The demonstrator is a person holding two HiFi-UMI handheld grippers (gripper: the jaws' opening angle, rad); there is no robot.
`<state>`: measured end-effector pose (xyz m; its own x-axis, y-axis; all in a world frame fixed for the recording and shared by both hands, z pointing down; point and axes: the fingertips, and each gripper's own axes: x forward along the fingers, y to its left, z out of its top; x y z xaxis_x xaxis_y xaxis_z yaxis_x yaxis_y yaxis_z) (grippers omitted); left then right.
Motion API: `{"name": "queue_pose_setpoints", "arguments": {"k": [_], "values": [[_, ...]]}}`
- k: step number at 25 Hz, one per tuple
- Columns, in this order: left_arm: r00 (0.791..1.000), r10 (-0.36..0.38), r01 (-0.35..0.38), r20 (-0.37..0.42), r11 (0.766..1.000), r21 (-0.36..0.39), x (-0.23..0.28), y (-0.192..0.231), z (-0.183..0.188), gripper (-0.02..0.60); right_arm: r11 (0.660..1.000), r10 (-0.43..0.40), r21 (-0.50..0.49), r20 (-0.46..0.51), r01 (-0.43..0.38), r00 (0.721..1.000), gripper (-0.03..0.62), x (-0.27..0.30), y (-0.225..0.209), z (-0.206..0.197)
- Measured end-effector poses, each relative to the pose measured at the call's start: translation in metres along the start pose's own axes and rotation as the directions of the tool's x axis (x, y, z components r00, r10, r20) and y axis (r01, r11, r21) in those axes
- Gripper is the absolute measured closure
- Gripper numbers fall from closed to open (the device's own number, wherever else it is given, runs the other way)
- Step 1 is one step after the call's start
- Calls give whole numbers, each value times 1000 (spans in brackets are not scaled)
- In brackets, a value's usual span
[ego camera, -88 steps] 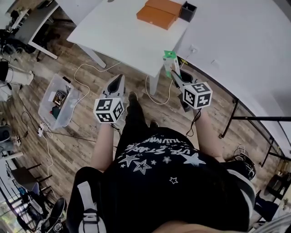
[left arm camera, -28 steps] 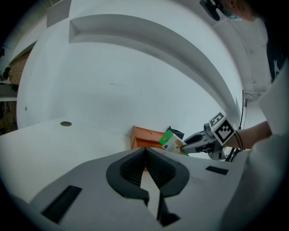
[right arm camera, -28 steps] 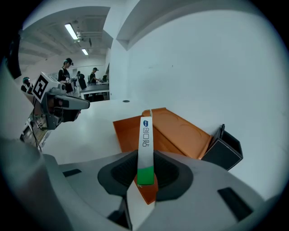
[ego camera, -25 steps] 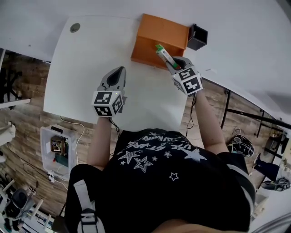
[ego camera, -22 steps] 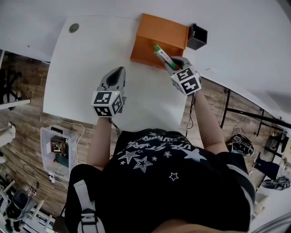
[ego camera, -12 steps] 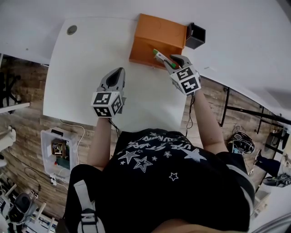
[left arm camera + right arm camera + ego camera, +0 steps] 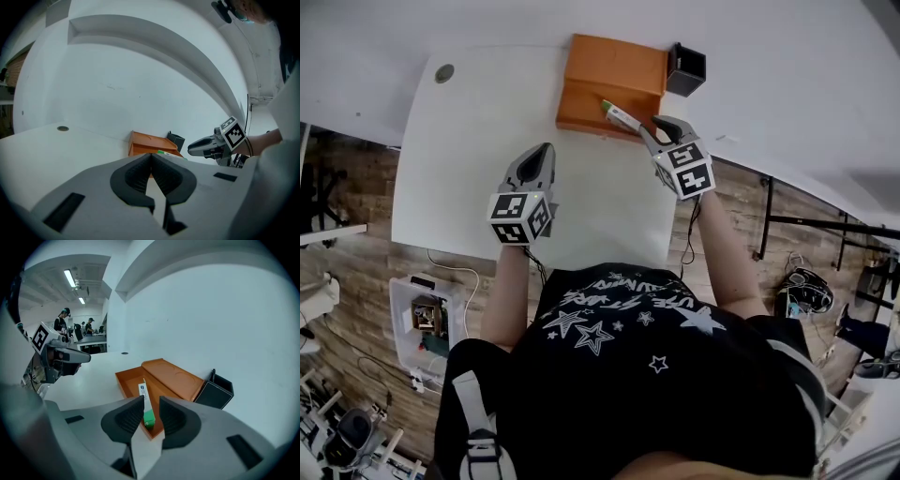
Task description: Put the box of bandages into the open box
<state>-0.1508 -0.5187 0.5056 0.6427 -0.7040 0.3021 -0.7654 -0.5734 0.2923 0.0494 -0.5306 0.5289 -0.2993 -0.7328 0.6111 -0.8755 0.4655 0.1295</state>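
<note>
- A clear plastic bin (image 7: 420, 317) sits on the wooden floor (image 7: 356, 244) at far left, beside the white table (image 7: 478, 131).
- The left gripper (image 7: 547, 148) is held over the middle of the table. Its jaws are pressed together with nothing between them, well apart from the orange box.
- The orange open box (image 7: 577, 99) lies at the table's far edge, its lid (image 7: 614, 61) folded back flat behind the tray.
- The box of bandages (image 7: 617, 114), white with a green end, slants across the tray's front right part, green end low by the front wall.
- The right gripper (image 7: 645, 129) hangs over that green end, jaws a narrow gap apart. The carton shows beside the left jaw, with a sliver of orange tray between it and the right jaw.
- A small black container (image 7: 685, 66) stands just beside the lid's right end.
</note>
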Motion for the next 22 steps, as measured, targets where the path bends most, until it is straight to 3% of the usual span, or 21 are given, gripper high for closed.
{"name": "queue_pose_setpoints", "arguments": {"k": [7,22], "values": [[999,33,-34,22,999,30,-25,-37,5,561,999,38,23,59,-39,998,482,-38,1,-1],[984,144,-150,103,987,54,-103,-100,0,561,992,120,-44,122,-115,985,516,-109,33,-18]]}}
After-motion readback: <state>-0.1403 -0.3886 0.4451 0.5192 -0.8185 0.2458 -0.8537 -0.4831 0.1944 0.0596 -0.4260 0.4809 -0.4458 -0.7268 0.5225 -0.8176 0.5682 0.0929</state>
